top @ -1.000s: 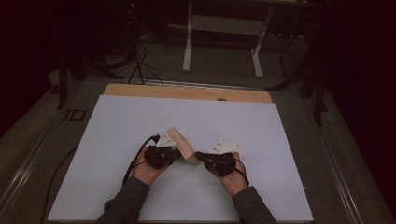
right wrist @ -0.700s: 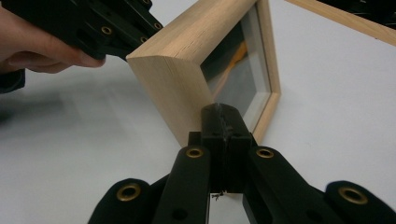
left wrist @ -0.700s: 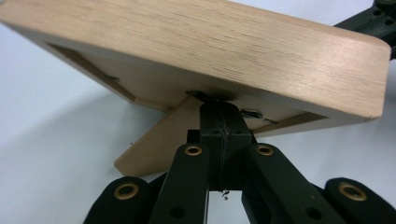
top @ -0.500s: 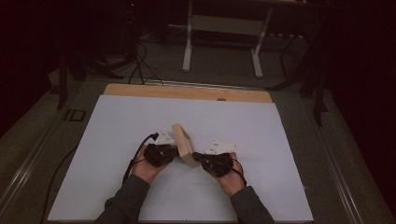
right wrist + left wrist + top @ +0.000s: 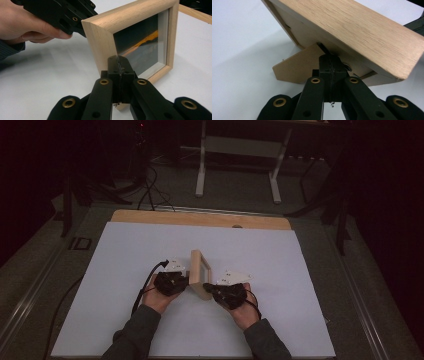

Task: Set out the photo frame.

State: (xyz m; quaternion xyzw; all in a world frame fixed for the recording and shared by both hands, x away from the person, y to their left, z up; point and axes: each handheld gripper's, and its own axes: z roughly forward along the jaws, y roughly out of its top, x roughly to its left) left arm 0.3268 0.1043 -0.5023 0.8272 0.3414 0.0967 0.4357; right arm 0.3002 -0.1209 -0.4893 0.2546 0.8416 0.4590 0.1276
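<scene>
Left gripper (image 5: 184, 282): jaws are seen pressed together in the left gripper view, their tips set against the back of the frame (image 5: 352, 32), at the spot where the stand (image 5: 298, 66) joins the backing; whether anything is pinched between them cannot be told.
Right gripper (image 5: 209, 290): jaws are seen brought together in the right gripper view, tips at the frame's near lower corner, in front of the glass; a clamp on the wood cannot be confirmed.
Frame: held upright between the two grippers, slightly tilted, its lower edge on or just above the bench (image 5: 300, 270), near the middle.
Left hand (image 5: 157, 295): wrapped around its gripper, forearm brought in from the bottom edge.
Right hand (image 5: 242, 307): wrapped likewise, angled inward toward the frame.
</scene>
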